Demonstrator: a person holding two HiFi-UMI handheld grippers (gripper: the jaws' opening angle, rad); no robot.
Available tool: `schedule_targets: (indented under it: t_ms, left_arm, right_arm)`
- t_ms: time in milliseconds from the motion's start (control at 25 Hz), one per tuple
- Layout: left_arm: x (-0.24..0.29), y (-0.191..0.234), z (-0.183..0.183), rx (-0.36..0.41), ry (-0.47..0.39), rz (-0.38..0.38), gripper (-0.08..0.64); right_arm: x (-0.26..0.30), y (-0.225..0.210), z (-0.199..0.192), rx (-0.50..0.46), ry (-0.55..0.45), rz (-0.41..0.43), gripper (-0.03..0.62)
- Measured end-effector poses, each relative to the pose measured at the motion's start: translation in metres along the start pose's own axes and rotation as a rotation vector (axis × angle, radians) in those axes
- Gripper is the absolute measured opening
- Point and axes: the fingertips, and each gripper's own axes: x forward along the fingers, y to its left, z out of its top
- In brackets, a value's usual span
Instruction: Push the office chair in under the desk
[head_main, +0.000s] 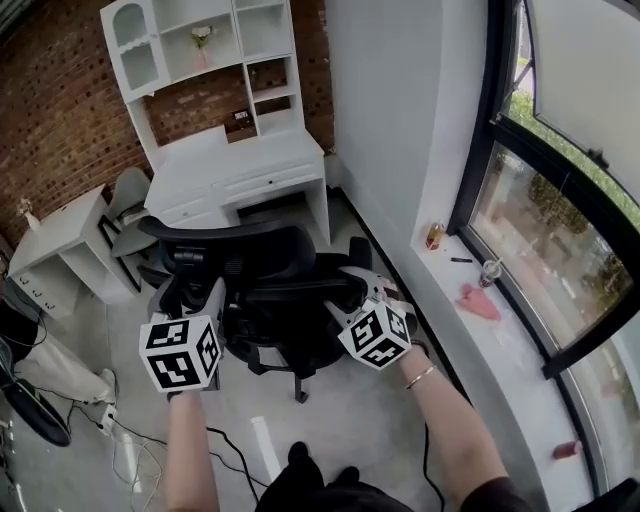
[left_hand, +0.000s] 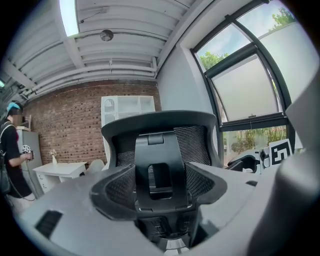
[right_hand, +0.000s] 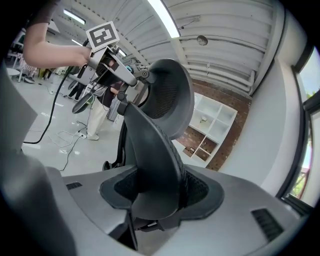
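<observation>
At the nine o'clock side of the head view, the left gripper (left_hand: 159, 184) is clenching the black central spine (left_hand: 160, 170) of the office chair (head_main: 265, 262), its pads pressing on either flank of that moulded piece behind the backrest (head_main: 228, 236). From both claws the chair is standing directly ahead, at twelve o'clock. The white desk (head_main: 235, 168) is lying further along the same line, its dark kneehole (head_main: 272, 206) opening just beyond the chair. Whether the seat front is already passing under the desktop cannot be told. The backrest's long axis is running roughly nine to three o'clock, square to the push line. The coming move is therefore judged to be calling for an even shove toward twelve o'clock from both hands, neither being noticeably nearer. The chair is showing black throughout, mesh-backed, with armrests (head_main: 335, 287) and a castor base (head_main: 298, 385) resting on the pale floor (head_main: 350, 430). At the three o'clock side, the right gripper (right_hand: 152, 195) is grasping the same backrest, seen edge-on between its pads, with the jaws standing wide on that thick rim.
</observation>
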Motion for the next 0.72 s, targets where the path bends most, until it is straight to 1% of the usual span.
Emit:
schedule_targets:
  t_ms: [240,360,600,720]
  left_arm:
    - [0.002,-0.024,0.004,-0.006,-0.004,0.035,0.29]
    - [0.004,-0.036,0.007,-0.009,-0.017,0.069,0.29]
    - [0.008,-0.071,0.012,-0.022,-0.015,0.136,0.29]
    - [0.011,-0.086,0.016,-0.035,-0.018,0.149,0.29]
  right_arm:
    - [-0.003,-0.018,-0.015,-0.018,-0.041,0.034,0.216]
    - [-0.003,-0.029,-0.021,-0.027,-0.061,0.059,0.216]
    - [-0.003,-0.056,-0.045,-0.042,-0.087,0.103,0.218]
    - [-0.001,-0.071,-0.054,-0.053,-0.091,0.135,0.218]
